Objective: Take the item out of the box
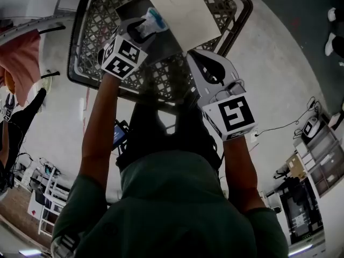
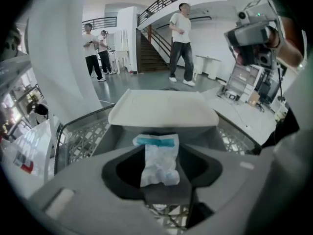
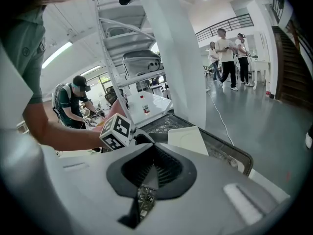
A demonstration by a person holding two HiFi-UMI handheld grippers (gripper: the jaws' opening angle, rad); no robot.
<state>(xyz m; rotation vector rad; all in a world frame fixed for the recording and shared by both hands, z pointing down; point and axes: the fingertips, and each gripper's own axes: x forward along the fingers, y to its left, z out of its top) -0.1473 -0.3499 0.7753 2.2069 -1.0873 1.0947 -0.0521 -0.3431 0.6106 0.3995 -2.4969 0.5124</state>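
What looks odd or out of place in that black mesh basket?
The crumpled white-and-teal plastic packet sits in the open left claw, and the flat white lid lies askew over the grey box.

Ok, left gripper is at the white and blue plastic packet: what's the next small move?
Probably close the left gripper on the white and blue plastic packet. Its jaws stand open with the packet between them, ungripped, in front of the flat white lid, so lifting now would likely leave it behind.
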